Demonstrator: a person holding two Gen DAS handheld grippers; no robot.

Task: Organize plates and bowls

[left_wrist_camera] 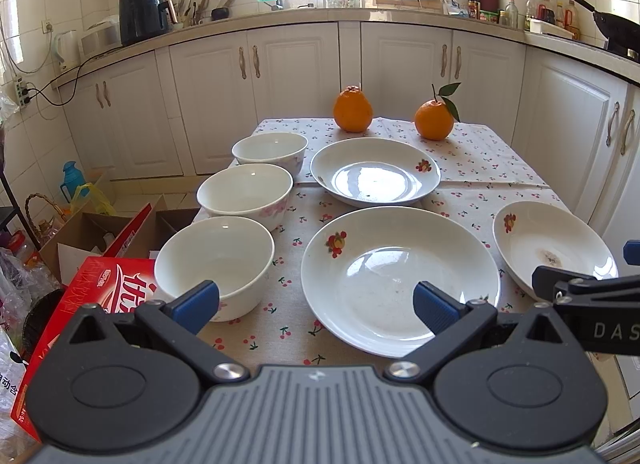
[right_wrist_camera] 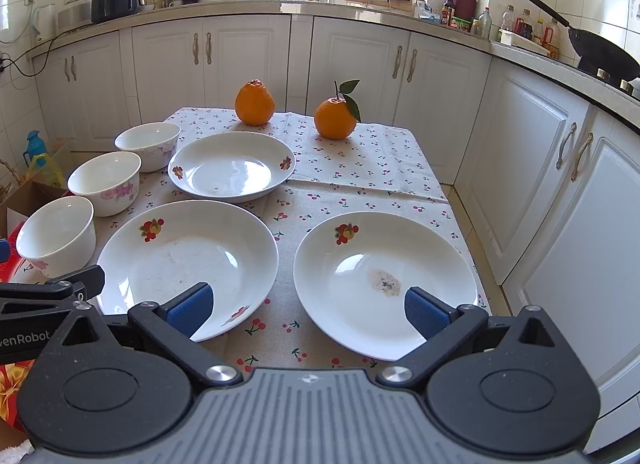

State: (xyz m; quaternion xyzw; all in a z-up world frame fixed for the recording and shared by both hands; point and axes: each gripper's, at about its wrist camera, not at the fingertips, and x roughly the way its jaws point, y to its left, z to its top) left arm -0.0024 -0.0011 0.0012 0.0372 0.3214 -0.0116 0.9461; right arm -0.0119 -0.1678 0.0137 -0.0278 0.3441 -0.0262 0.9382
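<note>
Three white bowls stand in a row along the table's left edge: near [left_wrist_camera: 216, 260] [right_wrist_camera: 56, 236], middle [left_wrist_camera: 245, 194] [right_wrist_camera: 105, 182], far [left_wrist_camera: 270, 150] [right_wrist_camera: 148, 144]. Three white plates with fruit prints lie flat: the far plate [left_wrist_camera: 375, 170] [right_wrist_camera: 232, 166], the near middle plate [left_wrist_camera: 400, 276] [right_wrist_camera: 188, 260], the near right plate [left_wrist_camera: 554, 248] [right_wrist_camera: 386, 280]. My left gripper [left_wrist_camera: 316, 306] is open and empty above the near edge, between the near bowl and the middle plate. My right gripper [right_wrist_camera: 308, 310] is open and empty, between the two near plates.
Two oranges [left_wrist_camera: 353, 110] [left_wrist_camera: 434, 120] sit at the table's far edge on the cherry-print cloth [left_wrist_camera: 472, 152]. A red carton [left_wrist_camera: 92, 296] and open cardboard boxes stand left of the table. White cabinets run behind and close along the right side.
</note>
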